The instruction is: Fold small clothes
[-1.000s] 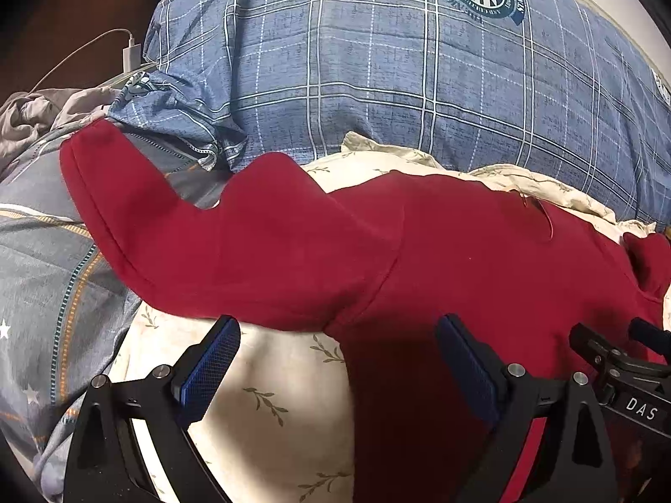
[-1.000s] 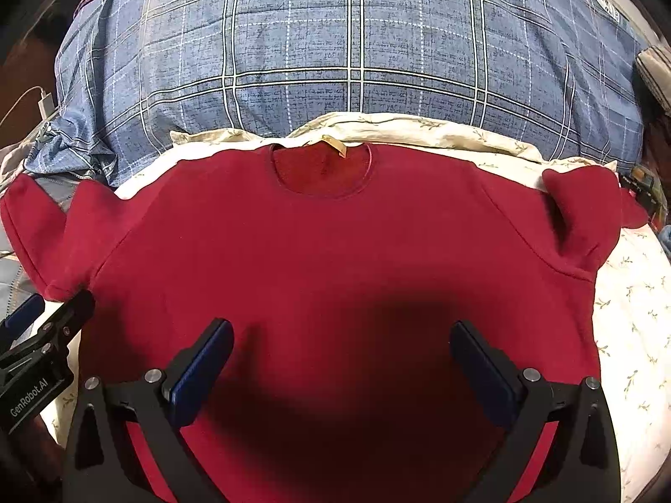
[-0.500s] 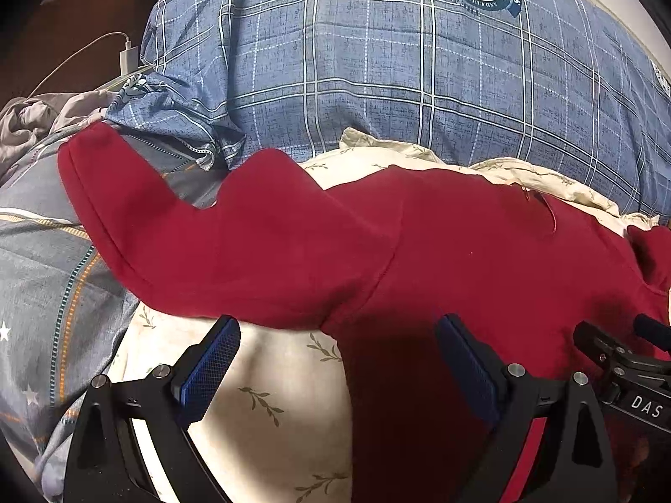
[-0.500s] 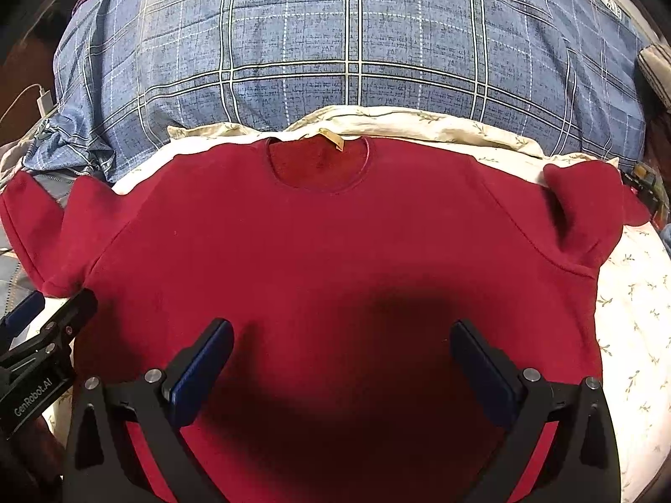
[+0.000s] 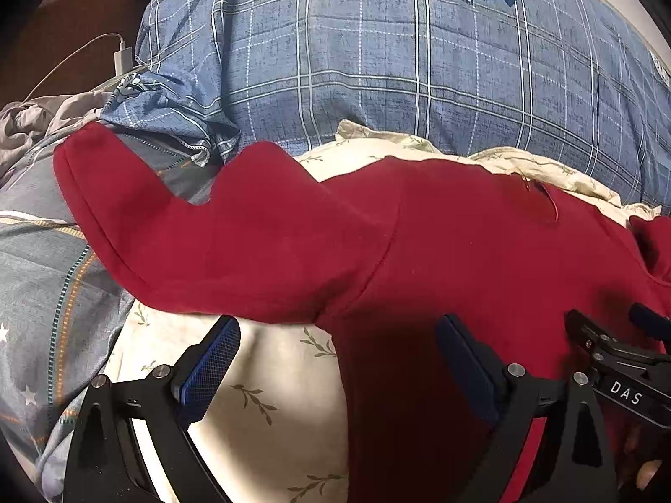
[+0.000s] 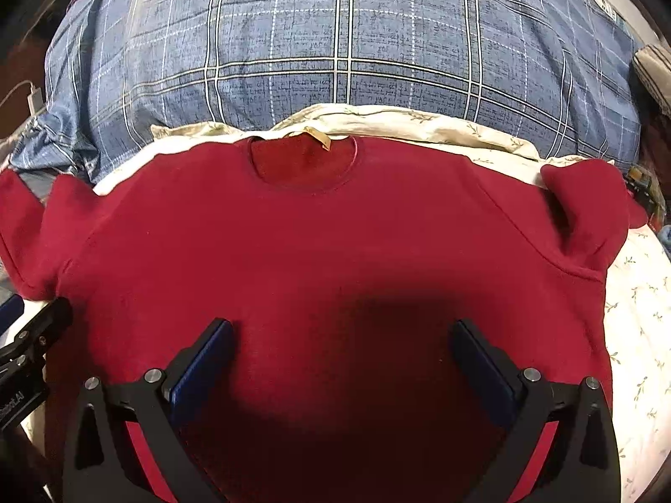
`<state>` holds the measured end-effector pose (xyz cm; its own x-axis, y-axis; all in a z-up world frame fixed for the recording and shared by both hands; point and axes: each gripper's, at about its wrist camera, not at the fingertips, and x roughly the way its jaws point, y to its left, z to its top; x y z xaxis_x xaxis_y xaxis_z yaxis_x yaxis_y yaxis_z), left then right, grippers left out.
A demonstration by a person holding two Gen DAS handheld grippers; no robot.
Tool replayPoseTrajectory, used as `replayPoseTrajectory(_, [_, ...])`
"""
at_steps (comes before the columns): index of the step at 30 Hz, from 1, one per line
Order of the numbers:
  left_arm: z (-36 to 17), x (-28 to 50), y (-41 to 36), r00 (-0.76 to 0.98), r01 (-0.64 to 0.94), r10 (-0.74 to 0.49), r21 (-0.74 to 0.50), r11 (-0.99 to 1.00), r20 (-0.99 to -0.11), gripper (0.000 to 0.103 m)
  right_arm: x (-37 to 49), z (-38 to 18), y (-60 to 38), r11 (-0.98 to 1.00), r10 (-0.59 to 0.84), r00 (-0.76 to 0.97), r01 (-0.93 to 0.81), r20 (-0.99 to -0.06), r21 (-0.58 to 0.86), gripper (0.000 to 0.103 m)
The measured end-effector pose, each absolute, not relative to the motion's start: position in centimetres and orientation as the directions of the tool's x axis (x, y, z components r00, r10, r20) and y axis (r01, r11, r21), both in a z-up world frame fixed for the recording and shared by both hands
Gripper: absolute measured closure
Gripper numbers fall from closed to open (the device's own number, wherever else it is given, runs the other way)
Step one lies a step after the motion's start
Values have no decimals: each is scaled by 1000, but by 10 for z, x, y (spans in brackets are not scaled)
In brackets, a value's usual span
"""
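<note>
You're barely moving: the red sweater [image 6: 335,251] is lying flat, front up, on the floral sheet [image 5: 260,398], both the left gripper [image 5: 335,360] and the right gripper [image 6: 342,356] are hovering wide open, seemingly still pre-fold.

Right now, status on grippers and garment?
Left gripper open, right gripper open, both empty. Red sweatshirt flat, unfolded, sleeves out. Plaid pillow beyond collar.

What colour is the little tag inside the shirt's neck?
The tag is tan, clearest in the right wrist view.
</note>
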<state>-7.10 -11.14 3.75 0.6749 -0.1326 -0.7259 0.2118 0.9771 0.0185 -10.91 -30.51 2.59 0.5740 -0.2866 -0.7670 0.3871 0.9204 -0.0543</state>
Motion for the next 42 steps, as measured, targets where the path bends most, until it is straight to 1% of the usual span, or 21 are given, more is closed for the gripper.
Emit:
replayPoseTrajectory(4, [37, -71, -112, 676, 212, -130, 22, 977, -726, 8, -110, 23, -311, 920, -260, 579, 391, -773, -17, 0])
replayPoseTrajectory(22, [35, -72, -111, 672, 213, -125, 30, 976, -730, 8, -111, 22, -310, 922, -266, 590, 387, -762, -22, 0])
replayPoseTrajectory(26, [37, -73, -109, 667, 220, -140, 13, 975, -732, 8, -111, 22, -309, 922, -266, 590, 387, -762, -22, 0])
replayPoseTrajectory(30, [52, -70, -92, 639, 216, -196, -71, 974, -744, 8, -111, 22, -309, 922, -264, 590, 386, -763, -20, 0])
replayPoseTrajectory(32, [65, -64, -76, 659, 163, -153, -58, 985, -736, 8, -111, 22, -310, 922, -263, 590, 386, -763, -20, 0])
replayPoseTrajectory(35, [85, -48, -42, 707, 34, -32, -12, 999, -706, 8, -111, 22, -310, 923, -260, 593, 385, -762, -14, 0])
replayPoseTrajectory(36, [90, -39, -29, 714, -22, 25, 14, 1000, -699, 8, -111, 22, -310, 923, -257, 595, 385, -762, -11, 0])
replayPoseTrajectory(37, [94, -30, -17, 717, -70, 82, 46, 997, -692, 8, -112, 22, -310, 923, -254, 596, 384, -761, -8, 0])
replayPoseTrajectory(39, [102, -6, 4, 710, -157, 216, 148, 976, -670, 8, -112, 22, -311, 924, -249, 600, 382, -760, 0, 0])
replayPoseTrajectory(41, [104, 13, 13, 697, -216, 316, 231, 949, -644, 8, -112, 22, -311, 924, -248, 600, 381, -760, 0, 0])
replayPoseTrajectory(42, [104, 24, 17, 688, -233, 345, 257, 938, -639, 8, -112, 22, -311, 925, -249, 600, 381, -760, -2, 0])
